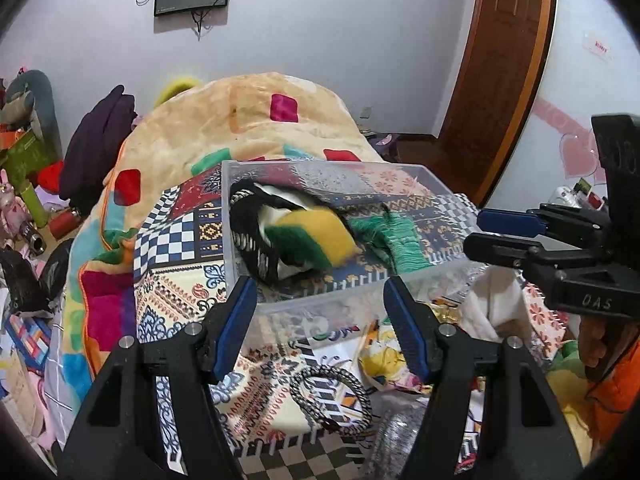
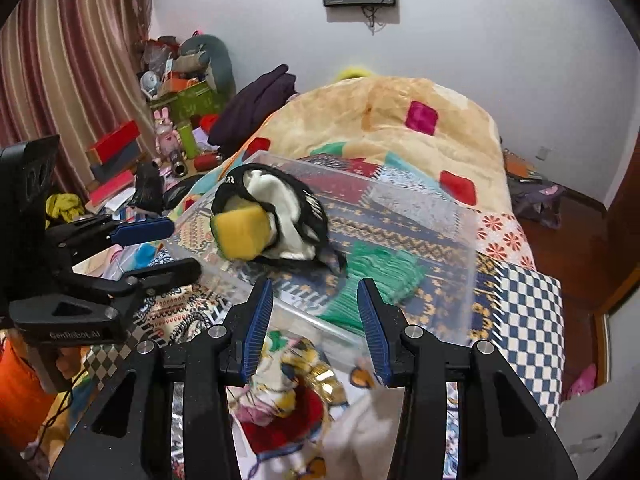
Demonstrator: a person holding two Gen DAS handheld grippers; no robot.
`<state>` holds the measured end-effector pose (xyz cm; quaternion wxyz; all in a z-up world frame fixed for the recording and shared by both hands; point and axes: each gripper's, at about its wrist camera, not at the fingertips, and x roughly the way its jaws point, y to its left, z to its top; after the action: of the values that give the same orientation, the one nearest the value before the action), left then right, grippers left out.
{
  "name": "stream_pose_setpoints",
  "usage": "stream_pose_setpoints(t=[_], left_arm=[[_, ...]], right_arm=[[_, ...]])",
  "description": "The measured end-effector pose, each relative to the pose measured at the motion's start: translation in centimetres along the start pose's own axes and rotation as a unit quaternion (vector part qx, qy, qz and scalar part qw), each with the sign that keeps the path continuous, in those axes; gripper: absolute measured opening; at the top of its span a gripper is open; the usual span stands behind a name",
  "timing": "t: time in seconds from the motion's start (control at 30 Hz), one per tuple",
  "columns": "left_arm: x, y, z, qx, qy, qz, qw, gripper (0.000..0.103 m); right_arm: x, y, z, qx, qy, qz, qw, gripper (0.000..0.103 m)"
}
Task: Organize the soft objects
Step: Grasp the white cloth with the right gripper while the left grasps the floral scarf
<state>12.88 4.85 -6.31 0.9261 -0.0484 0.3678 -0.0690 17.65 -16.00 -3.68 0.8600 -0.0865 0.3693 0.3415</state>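
We hold our left gripper [image 1: 320, 316] and right gripper [image 2: 316, 320] wide apart with nothing in them, near the clear box [image 1: 236, 216] where the yellow sponge [image 1: 316, 236] lies on the bed

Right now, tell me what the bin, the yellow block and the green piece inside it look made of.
Bin: clear, glossy rigid plastic, since the bedspread pattern shows through its walls.
Yellow block: probably foam sponge with a dark green scouring layer; matte, porous look.
Green piece: apparently knitted or fringed yarn, with ribbed strands showing; exact fibre unclear.
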Motion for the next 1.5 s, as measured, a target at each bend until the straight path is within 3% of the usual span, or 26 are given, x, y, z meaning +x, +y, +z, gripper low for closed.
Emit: stream_pose_setpoints(t=[0.23,0.33,0.4,0.5,0.93,1.03,1.1,1.2,1.33,1.5], left_arm=[[-1.5,-0.6,-1.4,0.007,-0.014,0.013,0.9998,0.066],[-1.7,-0.9,-2.4,0.011,-0.012,0.012,0.9998,0.067],[-1.5,-1.2,-3.1,0.014,-0.007,0.013,0.9998,0.067],[-0.8,-1.9,-4.1,0.019,0.005,0.013,0.9997,0.067],[3.9,-6.3,-5.5,0.032,0.061,-0.048,0.9965,0.067],[4.8,-6.6,-6.1,0.036,0.073,-0.048,0.9955,0.066],[4.9,-6.7,-6.3,0.038,0.076,-0.049,0.9952,0.057],[4.9,-6.6,-6.4,0.037,0.078,-0.051,0.9950,0.044],[4.3,-6.3,-6.4,0.034,0.070,-0.051,0.9957,0.030],[2.7,-5.6,-6.1,0.029,0.049,-0.045,0.9974,0.027]], right_arm=[[-2.8,-1.3,-1.8,0.011,-0.013,-0.035,0.999,0.041],[-3.4,-1.8,-2.7,0.011,-0.010,-0.046,0.999,0.050],[-3.7,-2.2,-3.7,0.019,-0.007,-0.054,0.998,0.062],[-3.6,-2.7,-4.9,0.030,0.003,-0.055,0.998,0.067],[-1.0,-3.8,-8.6,0.078,0.047,-0.031,0.995,0.068],[-0.5,-3.4,-9.1,0.077,0.055,-0.027,0.995,0.056],[-0.1,-3.2,-9.3,0.073,0.062,-0.024,0.995,0.038],[-0.4,-3.0,-9.3,0.068,0.057,-0.028,0.996,0.028],[-1.2,-3.1,-9.2,0.068,0.044,-0.024,0.996,0.023],[-2.5,-3.1,-8.9,0.068,0.026,-0.025,0.997,0.021]])
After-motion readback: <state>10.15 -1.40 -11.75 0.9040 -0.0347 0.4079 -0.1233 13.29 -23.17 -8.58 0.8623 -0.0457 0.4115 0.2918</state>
